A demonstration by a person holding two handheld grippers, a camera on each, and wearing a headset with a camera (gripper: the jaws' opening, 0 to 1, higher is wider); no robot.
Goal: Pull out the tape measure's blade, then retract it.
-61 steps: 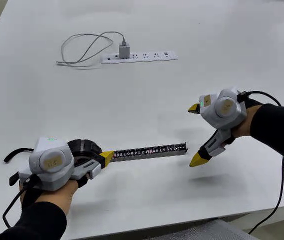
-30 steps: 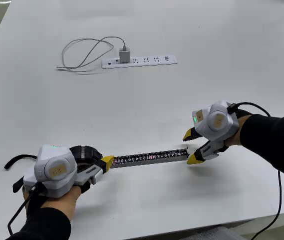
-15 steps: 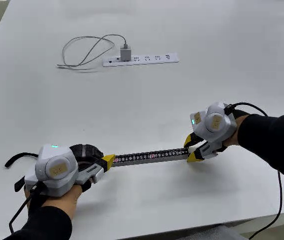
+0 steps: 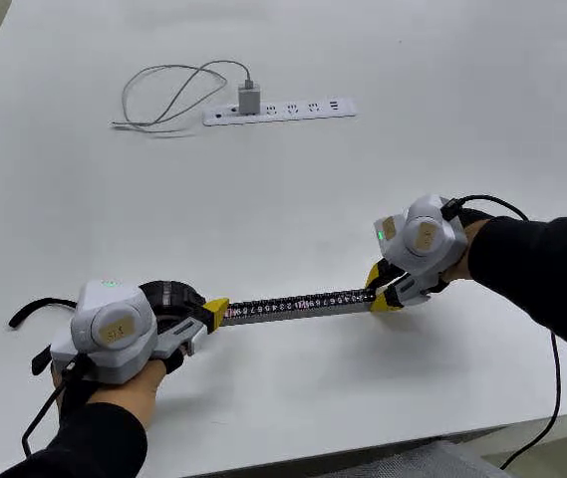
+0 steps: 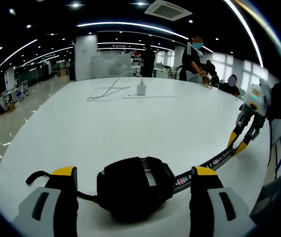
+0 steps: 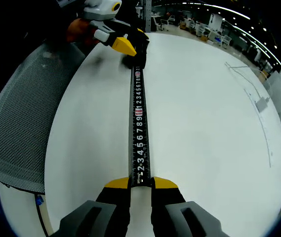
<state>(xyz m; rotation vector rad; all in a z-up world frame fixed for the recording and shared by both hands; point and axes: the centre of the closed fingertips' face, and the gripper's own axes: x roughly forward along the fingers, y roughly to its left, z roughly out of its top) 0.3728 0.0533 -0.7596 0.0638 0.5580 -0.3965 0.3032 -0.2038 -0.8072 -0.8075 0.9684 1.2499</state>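
Tape measure point(image 4: 168, 302) lies well nearer than the power strip point(image 4: 278, 112). Left gripper point(image 5: 134, 172) view shows wide jaws flanking its case point(image 5: 135, 192), contact unclear. Right gripper point(image 6: 141, 182) view shows jaws pinched on the blade point(image 6: 140, 118) tip.

Blade point(image 4: 293, 304) end hidden between closed jaws of right gripper point(image 4: 375, 289). In head view, near side of tape measure point(image 4: 168, 297) hidden behind body of left gripper point(image 4: 191, 307); blade numbers too small to read there. Right cable point(image 4: 492, 201) cut off at near edge. Far power strip point(image 4: 281, 112): socket details too small to tell. Far people point(image 5: 194, 54) blurred in left gripper view.
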